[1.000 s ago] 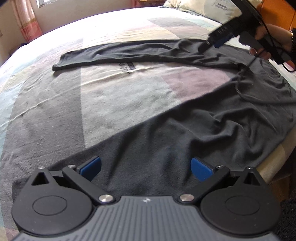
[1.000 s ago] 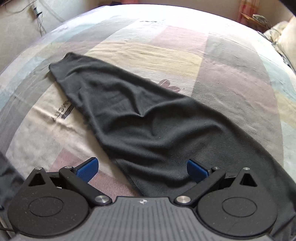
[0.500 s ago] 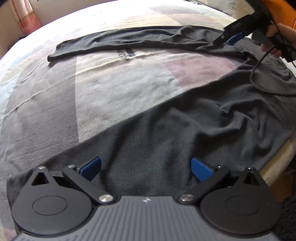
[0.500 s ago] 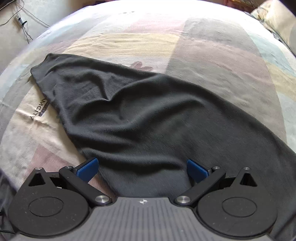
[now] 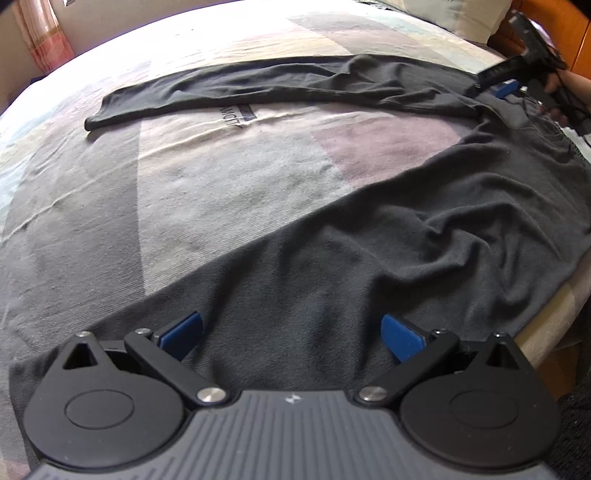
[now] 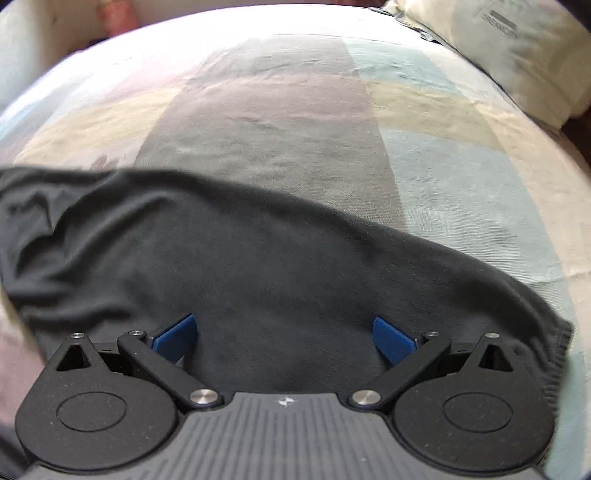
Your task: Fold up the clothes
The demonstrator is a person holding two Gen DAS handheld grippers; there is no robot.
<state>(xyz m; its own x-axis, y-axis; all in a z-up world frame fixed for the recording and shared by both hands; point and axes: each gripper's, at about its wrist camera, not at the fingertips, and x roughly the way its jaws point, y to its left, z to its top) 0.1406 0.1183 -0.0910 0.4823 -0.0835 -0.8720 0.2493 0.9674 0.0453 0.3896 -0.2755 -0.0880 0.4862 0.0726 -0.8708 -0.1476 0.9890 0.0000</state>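
Note:
A dark grey pair of trousers (image 5: 388, 236) lies spread on the bed, one leg (image 5: 258, 88) stretching far left across the back, the other running toward me. My left gripper (image 5: 291, 332) hovers open just above the near leg, nothing between its blue pads. In the left wrist view the right gripper (image 5: 498, 86) sits at the far right over the waist end, held by a hand (image 5: 565, 85). In the right wrist view my right gripper (image 6: 282, 338) is open above the dark fabric (image 6: 258, 266), close to the waistband edge (image 6: 554, 339).
The bedspread (image 5: 221, 177) has wide pastel and grey blocks. A pillow (image 6: 517, 48) lies at the head of the bed. The bed's near edge (image 5: 546, 325) drops off at right. A curtain (image 5: 40, 37) hangs at far left, orange wood (image 5: 554, 26) at far right.
The right gripper swung to the right along the trousers toward the waistband, so the pillow came into its view. The left gripper shifted slightly over the near leg. Both stayed open.

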